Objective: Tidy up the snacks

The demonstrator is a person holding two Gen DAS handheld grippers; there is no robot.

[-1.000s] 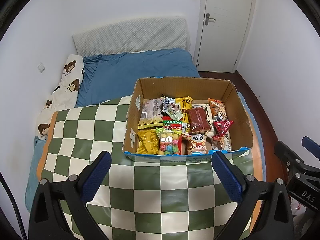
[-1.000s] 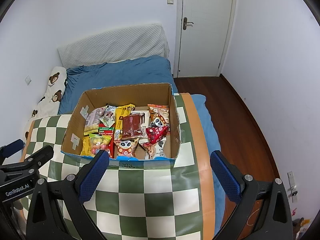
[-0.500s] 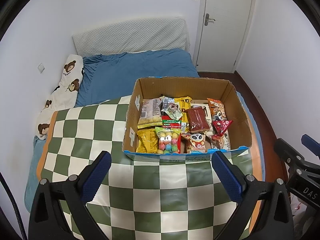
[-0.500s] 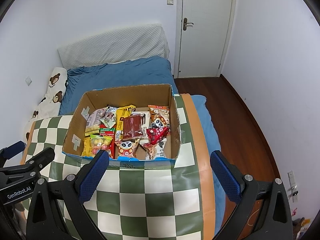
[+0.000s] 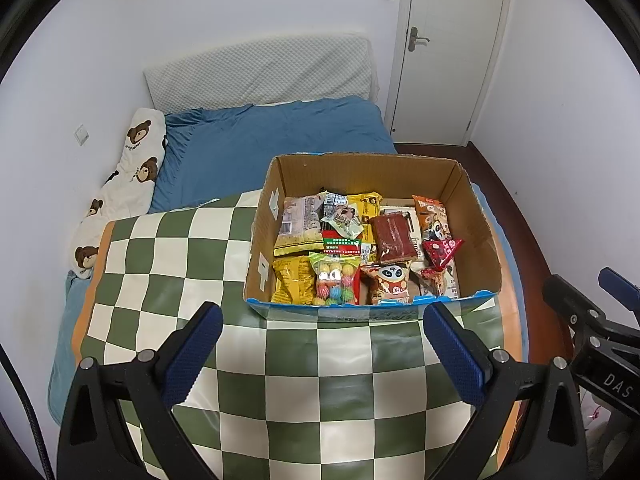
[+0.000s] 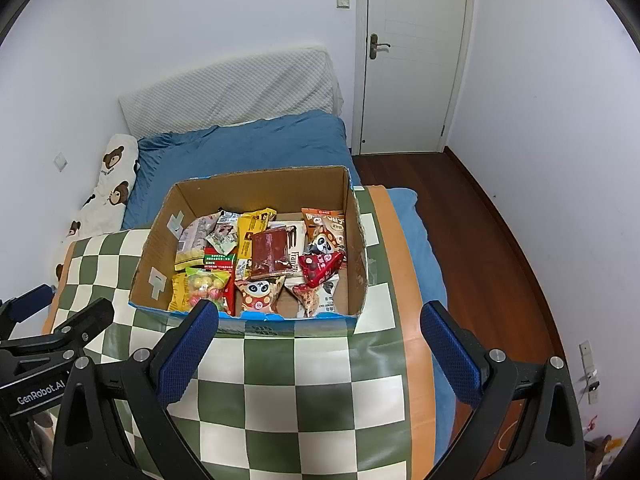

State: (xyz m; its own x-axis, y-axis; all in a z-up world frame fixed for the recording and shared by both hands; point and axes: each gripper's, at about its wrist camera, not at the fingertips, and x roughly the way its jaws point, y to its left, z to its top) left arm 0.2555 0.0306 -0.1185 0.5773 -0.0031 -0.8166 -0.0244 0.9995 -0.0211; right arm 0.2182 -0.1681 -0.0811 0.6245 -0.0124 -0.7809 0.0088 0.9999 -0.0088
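An open cardboard box (image 5: 352, 176) (image 6: 260, 186) stands on a green-and-white checkered cloth (image 5: 168, 264) (image 6: 304, 368) on the bed. It holds several snack packets: a yellow bag (image 5: 294, 284), a candy-ball pack (image 5: 336, 282) (image 6: 206, 284), a panda pack (image 5: 390, 280) (image 6: 260, 292), a red triangular pack (image 5: 442, 250) (image 6: 320, 266), a brown bar (image 5: 394, 236) (image 6: 270, 254). My left gripper (image 5: 322, 318) is open and empty, just in front of the box. My right gripper (image 6: 320, 318) is open and empty, at the box's near edge.
A blue sheet (image 5: 272, 140) covers the bed, with a bear-print pillow (image 5: 132, 168) by the left wall and a white padded headboard (image 5: 260, 72). A white door (image 6: 416, 52) and wooden floor (image 6: 472, 220) lie to the right.
Both grippers have drifted very slightly, so the box sits a touch higher in the views. Nothing was taken hold of or let go.
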